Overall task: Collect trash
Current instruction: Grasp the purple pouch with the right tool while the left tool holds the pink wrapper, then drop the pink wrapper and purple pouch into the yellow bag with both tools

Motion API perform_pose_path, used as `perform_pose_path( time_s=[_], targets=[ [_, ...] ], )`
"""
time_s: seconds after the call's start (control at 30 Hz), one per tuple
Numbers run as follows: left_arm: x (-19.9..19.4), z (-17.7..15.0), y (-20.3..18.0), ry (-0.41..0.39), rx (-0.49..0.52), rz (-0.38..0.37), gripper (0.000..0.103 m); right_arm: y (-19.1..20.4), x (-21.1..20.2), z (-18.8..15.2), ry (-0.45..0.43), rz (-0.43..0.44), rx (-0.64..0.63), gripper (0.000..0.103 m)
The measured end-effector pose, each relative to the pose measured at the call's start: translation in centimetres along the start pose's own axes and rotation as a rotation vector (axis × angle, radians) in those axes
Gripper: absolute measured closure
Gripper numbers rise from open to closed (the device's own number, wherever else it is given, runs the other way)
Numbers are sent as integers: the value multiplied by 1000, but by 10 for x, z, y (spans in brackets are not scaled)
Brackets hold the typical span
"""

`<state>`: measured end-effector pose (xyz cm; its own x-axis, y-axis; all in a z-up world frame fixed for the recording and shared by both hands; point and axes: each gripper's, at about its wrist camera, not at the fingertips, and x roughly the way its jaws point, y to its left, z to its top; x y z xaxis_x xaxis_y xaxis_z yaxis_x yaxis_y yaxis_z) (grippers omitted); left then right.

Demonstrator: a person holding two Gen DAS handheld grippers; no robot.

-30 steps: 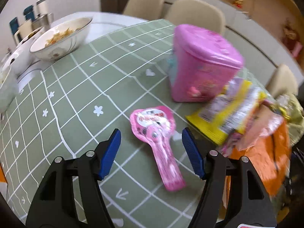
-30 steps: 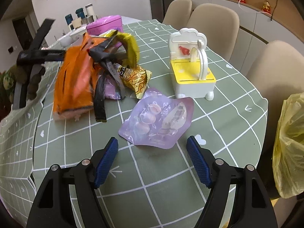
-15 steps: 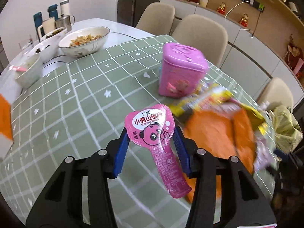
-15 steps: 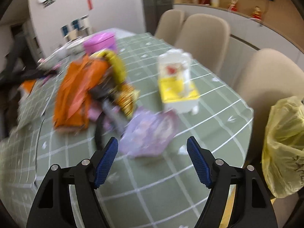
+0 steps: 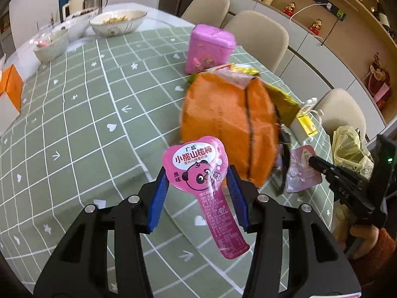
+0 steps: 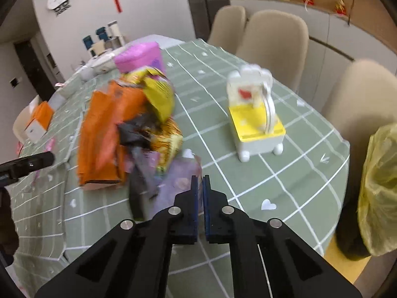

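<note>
One pink wrapper [image 5: 198, 171] with a cartoon bear face and Chinese print sits clamped between the blue pads of the left gripper [image 5: 197, 178], lifted clear of the green checked tablecloth [image 5: 82, 114]; its long tail hangs down between the black arms. Just beyond the wrapper lies an orange bag [image 5: 228, 121], the biggest piece in a heap of trash. Yellow foil [image 5: 282, 96] pokes out from behind the orange bag, and a pale purple pouch [image 5: 300, 171] lies on the side of it nearer the table edge. Behind the orange bag stands a pink tin [image 5: 208, 47], upright. Farther back from the tin are white bowls [image 5: 116, 22] with food and some cups.

From the right wrist view, the right gripper [image 6: 200, 186] has its jaws pressed together, with only a thin slit between the blue pads; whether the edge of the purple pouch [image 6: 178, 178] is pinched there cannot be told, because the view is blurred. The orange bag [image 6: 104, 129] lies beyond the pouch with dark and gold wrappers [image 6: 158, 134] piled against it. Well apart from the orange bag stands a white and yellow toy box [image 6: 258, 129]. Off the table edge, past the toy box, hangs a yellow plastic bag [image 6: 379, 198] against a beige chair [image 6: 359, 99].
</note>
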<state>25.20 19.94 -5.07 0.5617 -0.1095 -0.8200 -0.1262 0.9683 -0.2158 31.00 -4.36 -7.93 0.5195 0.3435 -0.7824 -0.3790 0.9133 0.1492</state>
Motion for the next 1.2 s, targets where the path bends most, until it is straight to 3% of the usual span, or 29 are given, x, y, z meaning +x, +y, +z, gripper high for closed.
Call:
perform_pose_path(
  time_s=[0.37, 0.7, 0.97, 1.2],
  targets=[
    [-60, 10, -76, -167, 76, 4, 58, -17, -95, 20, -113, -44, -46, 99],
    [-89, 24, -172, -261, 144, -56, 58, -81, -172, 17, -213, -116, -41, 99],
    [-81, 28, -263, -273, 238, -121, 58, -161, -221, 8, -279, -217, 6, 99],
    [-49, 24, -357, -215, 309, -227, 58, -235, -246, -9, -303, -280, 69, 99]
  ],
)
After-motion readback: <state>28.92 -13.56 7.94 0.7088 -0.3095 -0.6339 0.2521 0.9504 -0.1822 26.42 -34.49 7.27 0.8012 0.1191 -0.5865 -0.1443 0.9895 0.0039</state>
